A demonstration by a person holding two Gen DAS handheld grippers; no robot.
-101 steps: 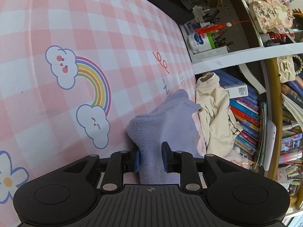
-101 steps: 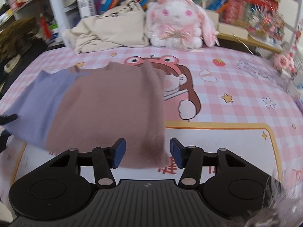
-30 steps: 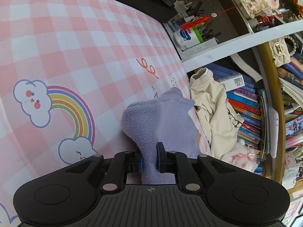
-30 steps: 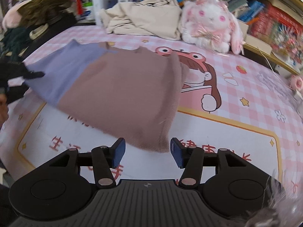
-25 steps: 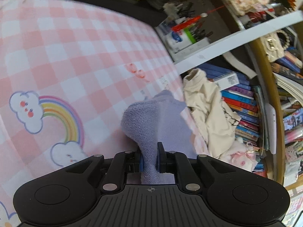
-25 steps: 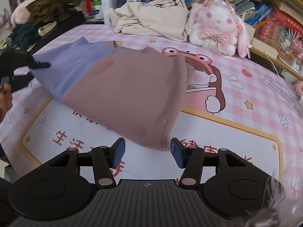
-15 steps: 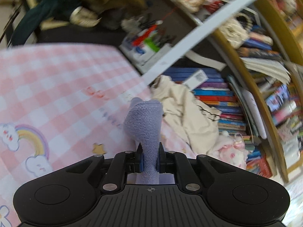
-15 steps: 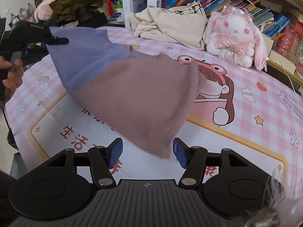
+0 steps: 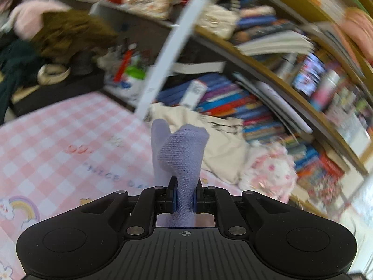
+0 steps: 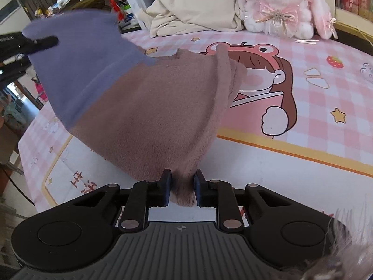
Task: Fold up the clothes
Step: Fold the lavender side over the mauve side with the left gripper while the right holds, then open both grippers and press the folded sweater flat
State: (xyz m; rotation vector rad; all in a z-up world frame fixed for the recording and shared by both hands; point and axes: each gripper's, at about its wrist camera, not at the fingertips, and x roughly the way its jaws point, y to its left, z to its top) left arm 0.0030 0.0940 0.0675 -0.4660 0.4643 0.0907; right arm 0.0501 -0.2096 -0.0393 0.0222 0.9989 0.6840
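A two-tone knit garment, purple (image 10: 81, 58) at one end and brown (image 10: 151, 116) at the other, hangs stretched between both grippers above the pink checked table cover (image 10: 326, 93). My left gripper (image 9: 185, 197) is shut on a bunched purple corner (image 9: 181, 149), held up in the air; it also shows at the upper left of the right wrist view as the left gripper (image 10: 44, 42). My right gripper (image 10: 181, 191) is closing its jaws, with the brown bottom corner pinched between its blue pads (image 10: 166, 186).
A cream garment (image 10: 193, 11) and a white-and-pink plush rabbit (image 10: 279, 7) lie at the table's far edge. Behind them stand crowded bookshelves (image 9: 268, 81). The table's left edge (image 10: 28, 144) drops to the floor. Dark clothes (image 9: 70, 35) are piled at the far left.
The left gripper rose and rolled, lifting the purple end off the table. The right gripper moved up to the brown corner and its jaws closed around it.
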